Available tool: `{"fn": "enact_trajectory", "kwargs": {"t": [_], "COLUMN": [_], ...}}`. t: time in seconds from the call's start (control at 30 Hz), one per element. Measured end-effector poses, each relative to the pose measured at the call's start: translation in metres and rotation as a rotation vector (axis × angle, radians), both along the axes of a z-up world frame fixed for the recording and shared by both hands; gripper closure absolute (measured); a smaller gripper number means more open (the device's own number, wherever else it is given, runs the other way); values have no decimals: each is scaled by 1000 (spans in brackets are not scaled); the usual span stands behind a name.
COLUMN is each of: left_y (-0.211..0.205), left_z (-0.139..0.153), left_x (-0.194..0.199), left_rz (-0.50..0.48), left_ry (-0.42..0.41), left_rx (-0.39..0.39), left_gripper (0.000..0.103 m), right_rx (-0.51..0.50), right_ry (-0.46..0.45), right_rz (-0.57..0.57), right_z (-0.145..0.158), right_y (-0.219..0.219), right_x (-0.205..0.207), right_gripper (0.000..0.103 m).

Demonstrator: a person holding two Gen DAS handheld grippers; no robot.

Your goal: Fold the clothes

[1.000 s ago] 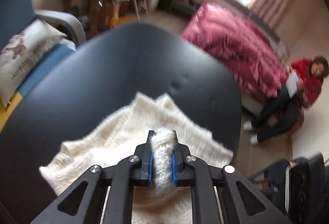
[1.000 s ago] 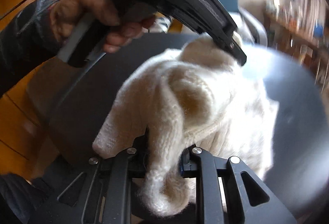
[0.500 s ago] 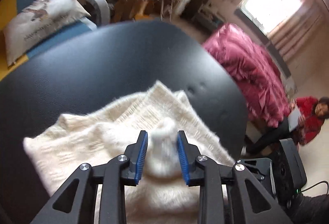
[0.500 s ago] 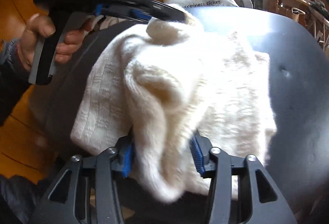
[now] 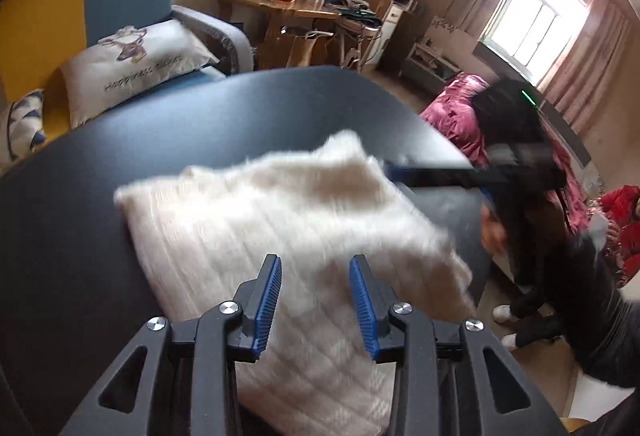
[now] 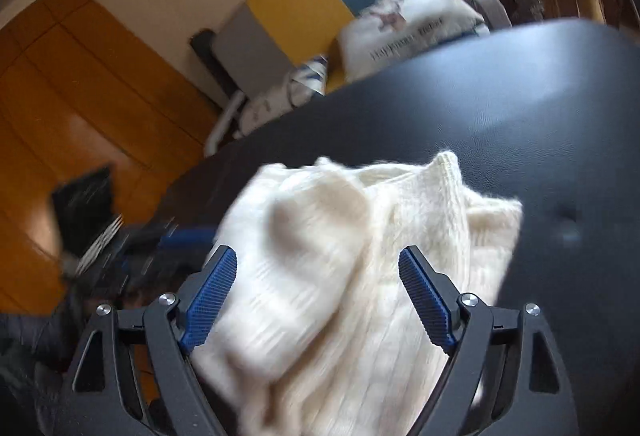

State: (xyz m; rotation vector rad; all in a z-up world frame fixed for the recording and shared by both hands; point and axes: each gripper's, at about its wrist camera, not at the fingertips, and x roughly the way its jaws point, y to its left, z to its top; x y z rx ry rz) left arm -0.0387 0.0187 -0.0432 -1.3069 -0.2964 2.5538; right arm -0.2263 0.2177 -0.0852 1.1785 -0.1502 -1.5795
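Left wrist view
Left gripper point(image 5: 316, 300): bottom centre, jaws have just been opening and stand spread; the knit lies between and below the blue pads, which do not press it.
Sweater point(image 5: 288, 236): white, folded into a rough rectangle mid-frame on the black table point(image 5: 120, 163).
Right gripper point(image 5: 432, 173): blurred, at the sweater's right edge.

Right wrist view
Right gripper point(image 6: 320, 300): bottom centre, jaws have just been opening and are spread wide, clear of the cloth.
Sweater point(image 6: 360, 268): lower centre, top layer humped and loose.
Table point(image 6: 520, 107): dark top behind it.

Risk
Fold: the hump may spring open now that nothing pins it.
Snag: fuzzy knit could catch a ribbed pad if either gripper pulls away.
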Motion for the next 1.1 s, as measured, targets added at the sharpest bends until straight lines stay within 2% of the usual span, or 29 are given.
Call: {"fn": "enact_trajectory", "kwargs": {"t": [0.1, 0.17, 0.23, 0.4, 0.53, 0.57, 0.6, 0.63, 0.67, 0.77, 0.87, 1.0, 1.07, 1.1], "left_y": [7, 9, 7, 3, 3, 4, 5, 7, 8, 14, 15, 14, 15, 18], "left_z": [-17, -24, -26, -27, -27, -27, -27, -27, -27, -27, -19, -1, -6, -12], "left_x": [11, 12, 11, 9, 11, 10, 10, 11, 12, 17, 24, 30, 26, 23], "left_rz": [-12, -18, -13, -13, -12, -14, -15, -15, -13, -7, 27, 25, 9, -1], "left_ry": [3, 2, 2, -12, -12, -12, -12, -12, -11, 1, 38, 114, 75, 48], "left_rx": [-9, -30, -27, -5, -4, -13, -22, -31, -43, -82, -78, -35, -43, -58], "left_gripper": [67, 67, 67, 67, 67, 67, 67, 67, 67, 67, 67, 67, 67, 67], "right_rx": [56, 56, 123, 168, 143, 151, 163, 174, 184, 174, 138, 115, 109, 141], "right_ry": [-19, -69, -79, 1, -61, -35, -14, 8, 29, 72, 85, 224, 240, 257], "right_rz": [60, 95, 85, 54, 43, 19, 39, 58, 75, 67, 44, 32, 11, 3], "right_z": [-14, -24, -31, -21, -24, -20, -17, -13, -9, 4, 18, 57, 61, 54], "right_y": [-19, -29, -28, -27, -28, -28, -30, -33, -35, -39, -39, -22, -22, -24], "right_x": [-10, -13, -6, 16, 17, 20, 22, 25, 28, 32, 36, 48, 45, 42], "right_gripper": [17, 17, 17, 14, 14, 15, 29, 66, 74, 77, 79, 82, 82, 82]}}
